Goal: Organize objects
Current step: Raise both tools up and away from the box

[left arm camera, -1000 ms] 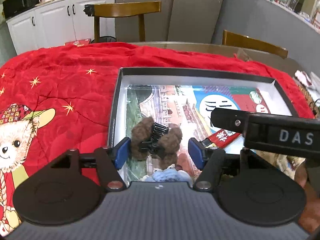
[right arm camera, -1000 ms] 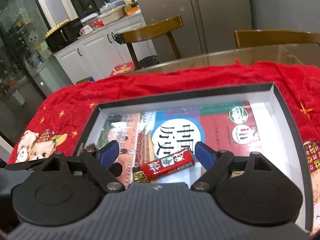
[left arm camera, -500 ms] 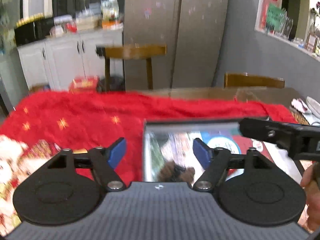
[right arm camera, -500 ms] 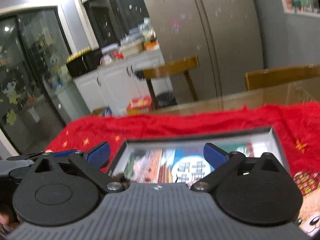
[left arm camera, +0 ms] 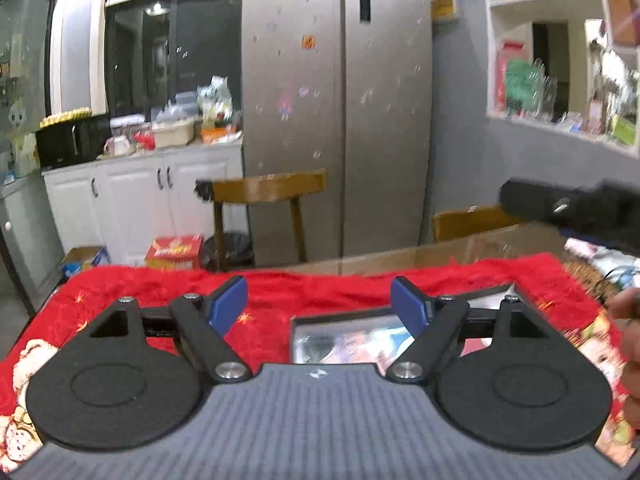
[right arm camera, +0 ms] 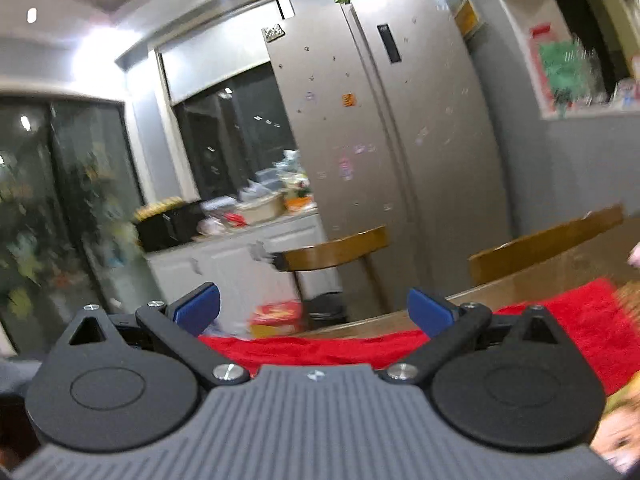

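Now that both hands have pulled up & back, the cams look out over the kitchen rather than down into the box [left arm camera: 384, 334]. Left gripper [left arm camera: 319, 304]: jaws spread wide w/ nothing between them, having just been opening. Right gripper [right arm camera: 313, 309]: jaws spread as far as they go, also just been opening, also empty. A sec ago the left jaws sat around the brown fuzzy clip and the right jaws around the red packet, both inside the box; neither item can be made out now, so presumably both were left in there. The box sits on the red blanket [left arm camera: 312, 288] covering the desk, only its near-left corner showing below the left jaws. Right view shows just blanket, chairs [right arm camera: 336, 250] & fridge [right arm camera: 384, 152]. Reads as two drop-offs done, w/ both hands free for whatever's next.
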`<action>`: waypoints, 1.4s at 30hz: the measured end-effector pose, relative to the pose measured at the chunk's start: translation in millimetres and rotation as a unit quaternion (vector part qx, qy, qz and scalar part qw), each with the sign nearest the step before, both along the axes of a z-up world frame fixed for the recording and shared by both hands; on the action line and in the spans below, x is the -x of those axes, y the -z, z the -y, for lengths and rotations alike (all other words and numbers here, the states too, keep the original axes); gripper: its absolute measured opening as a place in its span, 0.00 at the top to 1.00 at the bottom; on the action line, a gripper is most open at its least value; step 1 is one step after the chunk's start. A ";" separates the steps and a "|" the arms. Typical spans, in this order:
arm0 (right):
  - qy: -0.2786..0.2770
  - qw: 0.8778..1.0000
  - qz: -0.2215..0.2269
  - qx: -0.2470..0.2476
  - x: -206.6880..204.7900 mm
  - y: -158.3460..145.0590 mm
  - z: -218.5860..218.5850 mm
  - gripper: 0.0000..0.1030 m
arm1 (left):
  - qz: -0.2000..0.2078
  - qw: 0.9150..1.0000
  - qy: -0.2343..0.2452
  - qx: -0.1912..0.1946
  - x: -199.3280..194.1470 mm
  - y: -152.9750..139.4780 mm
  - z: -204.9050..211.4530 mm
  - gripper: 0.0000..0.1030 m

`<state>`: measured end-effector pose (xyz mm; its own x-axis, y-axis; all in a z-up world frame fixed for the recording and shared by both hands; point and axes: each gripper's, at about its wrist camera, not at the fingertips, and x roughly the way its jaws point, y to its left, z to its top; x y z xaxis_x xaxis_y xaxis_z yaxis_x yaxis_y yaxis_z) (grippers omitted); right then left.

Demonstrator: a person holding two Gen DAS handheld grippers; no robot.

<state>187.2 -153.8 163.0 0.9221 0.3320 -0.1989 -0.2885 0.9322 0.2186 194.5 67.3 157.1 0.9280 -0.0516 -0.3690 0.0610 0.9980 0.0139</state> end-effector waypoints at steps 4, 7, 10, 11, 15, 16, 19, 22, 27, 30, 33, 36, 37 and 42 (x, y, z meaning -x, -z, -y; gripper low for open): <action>0.009 1.000 0.029 0.005 22.7 -16.4 5.0 0.00 | 0.051 0.999 0.001 0.014 34.0 -12.6 15.9 0.20; 0.016 1.000 0.020 -0.015 36.1 -28.6 18.0 0.00 | 0.076 0.995 -0.021 0.056 58.0 -19.7 21.0 0.20; 0.034 0.999 0.011 -0.036 51.6 -34.7 32.5 0.00 | 0.068 0.995 -0.047 0.053 74.9 -30.7 28.2 0.19; 0.038 0.999 0.009 -0.036 56.5 -35.8 36.4 0.00 | 0.065 0.995 -0.049 0.051 81.4 -33.4 29.9 0.19; 0.041 0.999 0.014 -0.027 77.8 -31.7 46.4 0.00 | 0.034 0.997 -0.034 0.063 101.5 -43.1 30.6 0.16; 0.043 0.999 0.016 -0.023 81.9 -30.1 47.4 0.00 | 0.030 0.997 -0.036 0.067 106.0 -43.7 30.1 0.16; 0.054 0.998 0.016 -0.012 94.1 -25.4 48.3 0.00 | 0.028 0.997 -0.026 0.070 119.2 -42.4 25.0 0.16; 0.058 0.998 0.016 -0.013 102.2 -22.9 47.0 0.00 | 0.023 0.997 -0.015 0.066 130.0 -42.0 20.9 0.16; 0.058 0.998 0.022 -0.013 111.5 -17.3 37.4 0.00 | 0.014 0.998 -0.005 0.060 145.5 -41.1 15.7 0.16; 0.051 0.998 0.019 -0.009 115.8 -9.9 32.1 0.00 | 0.017 0.998 -0.011 0.054 153.5 -37.6 14.5 0.16; 0.046 0.999 0.019 -0.010 121.1 -1.3 31.0 0.00 | 0.026 0.998 -0.017 0.049 160.1 -34.8 13.6 0.16; 0.046 0.999 0.016 -0.012 124.4 9.5 29.0 0.00 | 0.049 0.998 -0.006 0.042 173.6 -28.0 14.7 0.16; 0.046 0.999 0.013 -0.012 124.5 14.3 28.2 0.00 | 0.057 0.997 -0.006 0.042 175.2 -26.0 14.9 0.16; 0.052 0.999 -0.006 -0.013 122.6 37.4 27.1 0.00 | 0.080 0.997 -0.011 0.006 182.3 -17.7 26.2 0.16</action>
<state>64.6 -180.9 125.7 0.9493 0.2404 -0.2024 -0.1884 0.9508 0.2460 12.2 41.1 174.7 0.9757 -0.0338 -0.2166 0.0367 0.9993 0.0093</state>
